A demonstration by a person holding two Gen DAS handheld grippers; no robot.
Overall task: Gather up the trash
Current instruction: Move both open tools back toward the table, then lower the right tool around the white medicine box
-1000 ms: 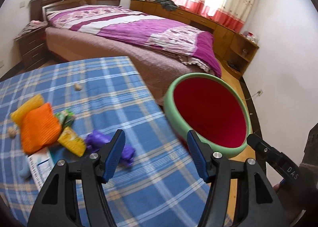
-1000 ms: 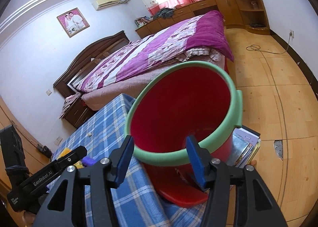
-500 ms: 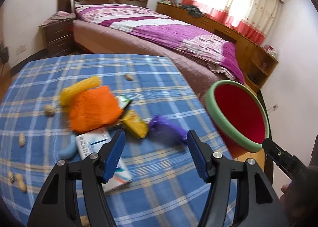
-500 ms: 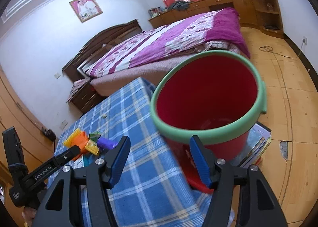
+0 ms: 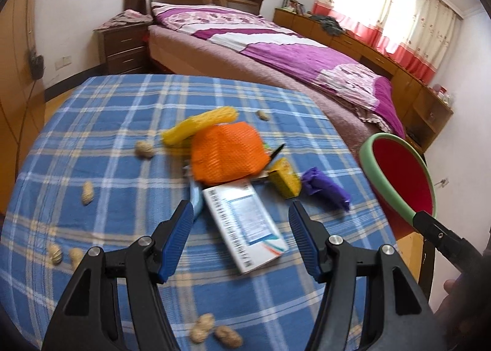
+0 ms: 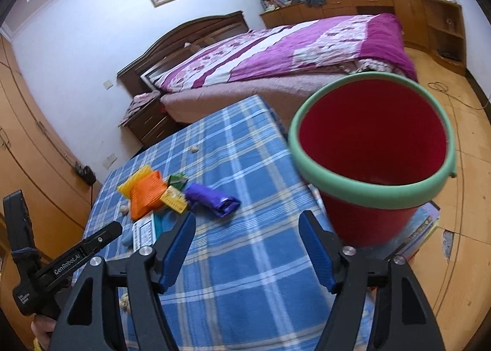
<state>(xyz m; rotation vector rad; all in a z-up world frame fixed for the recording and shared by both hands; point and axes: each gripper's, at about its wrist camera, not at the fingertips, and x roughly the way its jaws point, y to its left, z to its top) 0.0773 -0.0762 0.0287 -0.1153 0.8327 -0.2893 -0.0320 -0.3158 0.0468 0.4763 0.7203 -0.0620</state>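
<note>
A pile of trash lies on the blue checked table (image 5: 116,123): an orange net bag (image 5: 227,151), a yellow wrapper (image 5: 199,125), a small yellow box (image 5: 284,179), a purple wrapper (image 5: 325,189) and a white carton (image 5: 245,222). My left gripper (image 5: 242,228) is open and empty, just above the white carton. A red bucket with a green rim (image 6: 374,160) stands beside the table's right edge. My right gripper (image 6: 247,237) is open and empty, over the table left of the bucket. The pile also shows in the right wrist view (image 6: 147,194).
Peanuts (image 5: 144,148) lie scattered over the table. A bed with a purple cover (image 5: 276,47) stands behind it, with a nightstand (image 5: 122,44) at its left. Magazines (image 6: 420,225) lie under the bucket on the wooden floor (image 6: 469,197).
The left gripper has swung left, from the bucket to the trash pile. The right gripper has pulled back and turned left, so the bucket now sits to its right.
</note>
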